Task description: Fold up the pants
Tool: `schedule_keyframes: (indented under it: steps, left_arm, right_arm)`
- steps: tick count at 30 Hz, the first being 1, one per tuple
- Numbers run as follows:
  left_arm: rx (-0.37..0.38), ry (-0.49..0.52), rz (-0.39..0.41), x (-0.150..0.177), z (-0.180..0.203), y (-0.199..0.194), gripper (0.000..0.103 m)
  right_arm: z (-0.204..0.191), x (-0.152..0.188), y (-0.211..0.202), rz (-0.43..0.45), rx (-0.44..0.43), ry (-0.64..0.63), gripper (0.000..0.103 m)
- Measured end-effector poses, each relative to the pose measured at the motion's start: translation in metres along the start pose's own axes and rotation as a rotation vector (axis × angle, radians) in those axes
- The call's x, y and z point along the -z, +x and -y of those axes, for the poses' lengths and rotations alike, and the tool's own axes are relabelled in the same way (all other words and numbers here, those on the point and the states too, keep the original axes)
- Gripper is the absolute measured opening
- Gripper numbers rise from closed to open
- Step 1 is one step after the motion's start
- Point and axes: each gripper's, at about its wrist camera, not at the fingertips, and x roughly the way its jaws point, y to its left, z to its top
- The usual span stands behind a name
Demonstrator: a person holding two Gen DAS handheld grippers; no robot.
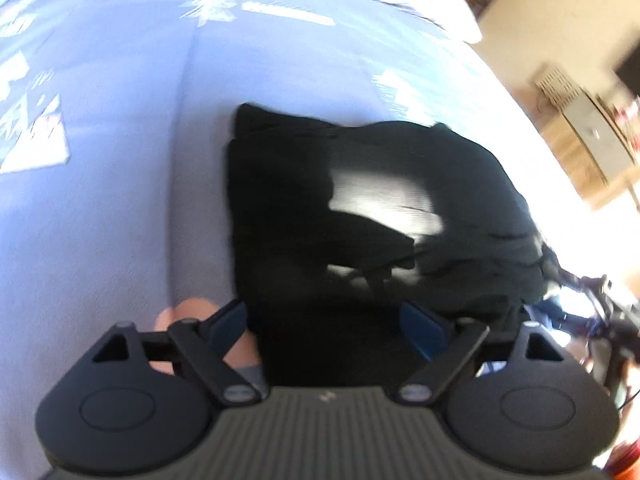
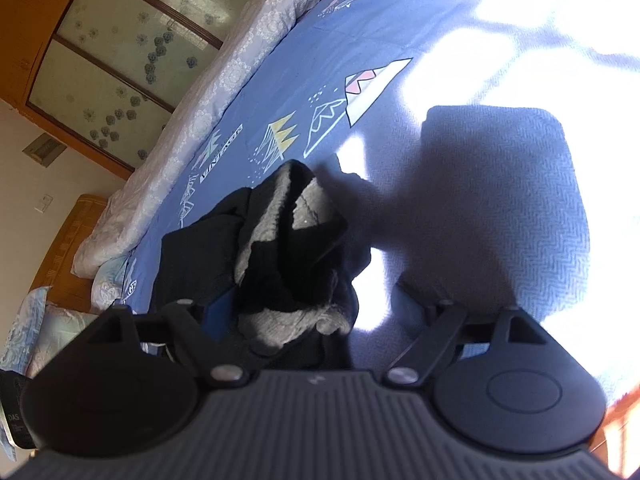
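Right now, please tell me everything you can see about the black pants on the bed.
The black pants lie folded into a compact bundle on the blue patterned bedsheet. The outside is dark fabric, and a grey fleecy lining shows at the open end. Sunlight falls across part of them. No gripper finger is seen pressing on them.

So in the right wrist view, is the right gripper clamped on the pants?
No, the right gripper stands wide open, and the black pants lie loose on the blue bedsheet.
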Motion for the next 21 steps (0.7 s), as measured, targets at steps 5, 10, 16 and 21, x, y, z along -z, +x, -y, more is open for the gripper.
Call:
schedule_keyframes:
  steps: [5,10,16,21]
  left_arm:
    - [0.128,-0.143,-0.089,0.002,-0.015,0.022,0.089]
    - [0.079,-0.052,-0.058,0.008,0.007,0.03,0.088]
    - [-0.001,-0.027,-0.032,0.006,0.012,0.019,0.037]
    - [0.011,0.013,0.058,0.001,0.015,-0.024,0.027]
  right_arm:
    - [-0.001,-0.003,0.011,-0.032,-0.034,0.024,0.085]
    - [-0.022,0.003,0.031,-0.075,-0.021,-0.064,0.086]
    - [-0.05,0.022,0.039,-0.046,0.083,-0.158,0.063]
    - [-0.069,0.029,0.028,-0.032,0.054,-0.156,0.043]
